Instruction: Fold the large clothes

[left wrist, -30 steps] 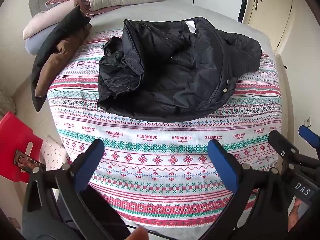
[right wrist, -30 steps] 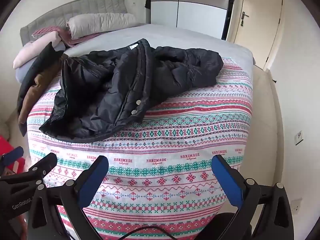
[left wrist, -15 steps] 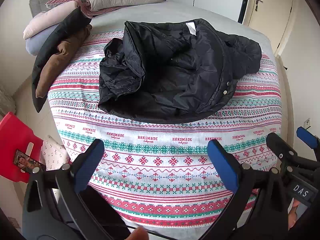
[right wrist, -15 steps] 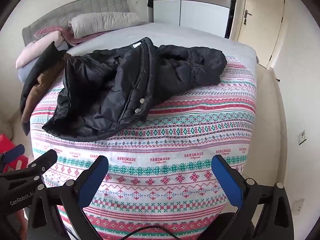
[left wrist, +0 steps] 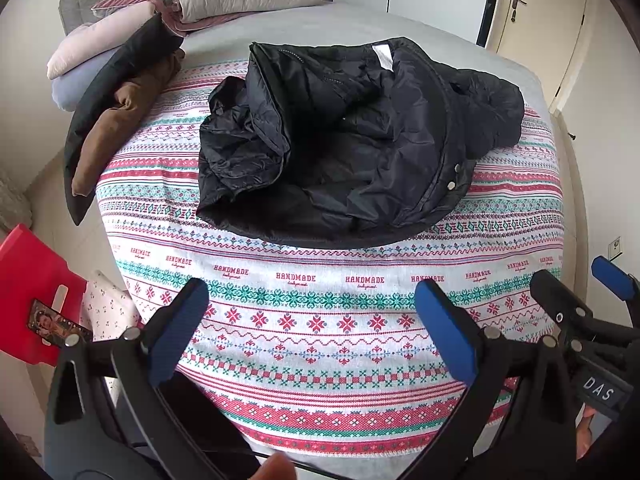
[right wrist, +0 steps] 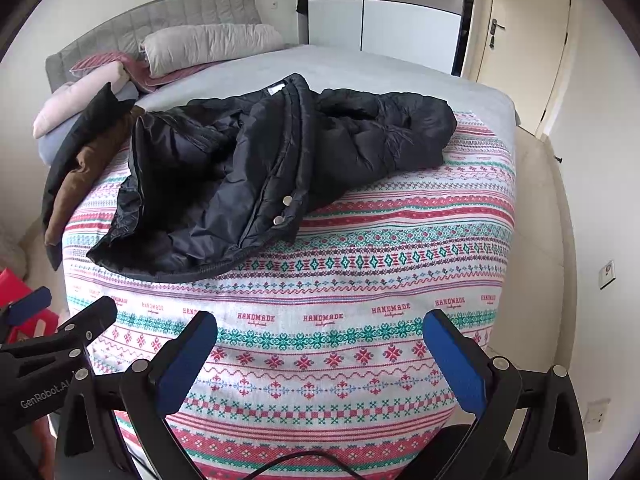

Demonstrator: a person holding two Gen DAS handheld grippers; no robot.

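Left wrist view looks down over the foot of the bed point(left wrist: 360, 32), where a black puffer jacket point(left wrist: 352, 152) lies crumpled and open on a patterned "HANDMADE" blanket point(left wrist: 320, 320), its lining upward, a white neck label point(left wrist: 381, 56) toward the headboard and two snap buttons point(left wrist: 454, 176) on the front edge at the right. It sits in the middle of the blanket, probably so there is flat room all round it for spreading and folding. The left tool point(left wrist: 312, 328) hangs short of the jacket with its blue pads wide apart and nothing between them; the right tool point(right wrist: 320, 360) does the same in its own view, so both look poised for a first grasp on the hem or a sleeve. A brown garment point(left wrist: 120, 120) and a black one point(left wrist: 108, 92) are draped over the bed's left side, likely waiting their turn. Only the left view shows the red bag point(left wrist: 36, 288) on the floor and a fingertip point(left wrist: 276, 466) at the bottom edge. Only the right view shows the bunched sleeve point(right wrist: 392, 136) lying clear toward the door point(right wrist: 520, 32), and a wall socket point(right wrist: 607, 274)
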